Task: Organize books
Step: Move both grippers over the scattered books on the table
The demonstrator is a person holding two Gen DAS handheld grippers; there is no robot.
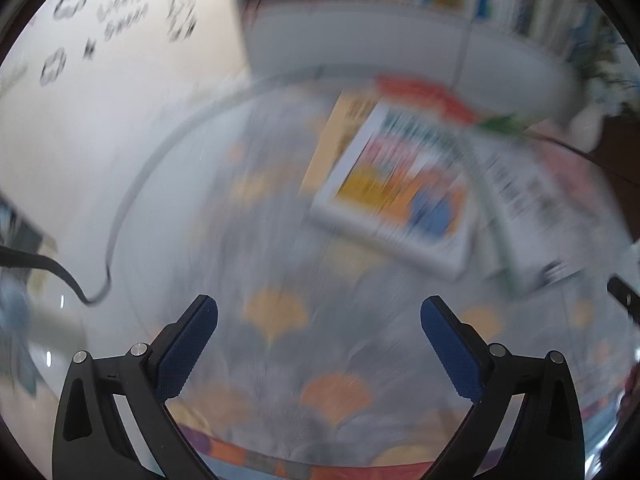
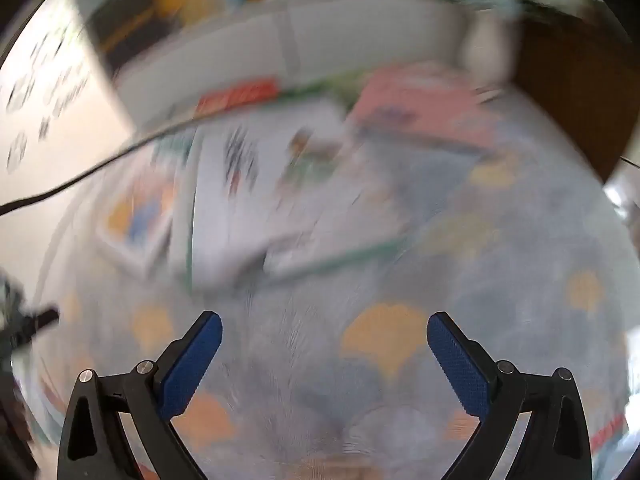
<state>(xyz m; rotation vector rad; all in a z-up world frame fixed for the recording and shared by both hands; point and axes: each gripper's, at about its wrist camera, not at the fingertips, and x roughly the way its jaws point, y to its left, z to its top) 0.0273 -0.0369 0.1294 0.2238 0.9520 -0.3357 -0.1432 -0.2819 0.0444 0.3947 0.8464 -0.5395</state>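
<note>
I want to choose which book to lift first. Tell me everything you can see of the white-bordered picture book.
The picture book lies flat and face up on the patterned rug, turned askew. Its cover has a white border around blurred yellow, orange and blue artwork. It overlaps a yellow book behind it and sits beside a white book. No gripper touches it.

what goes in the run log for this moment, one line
left gripper open, empty | right gripper open, empty | books loose on round patterned table | frames blurred
</note>
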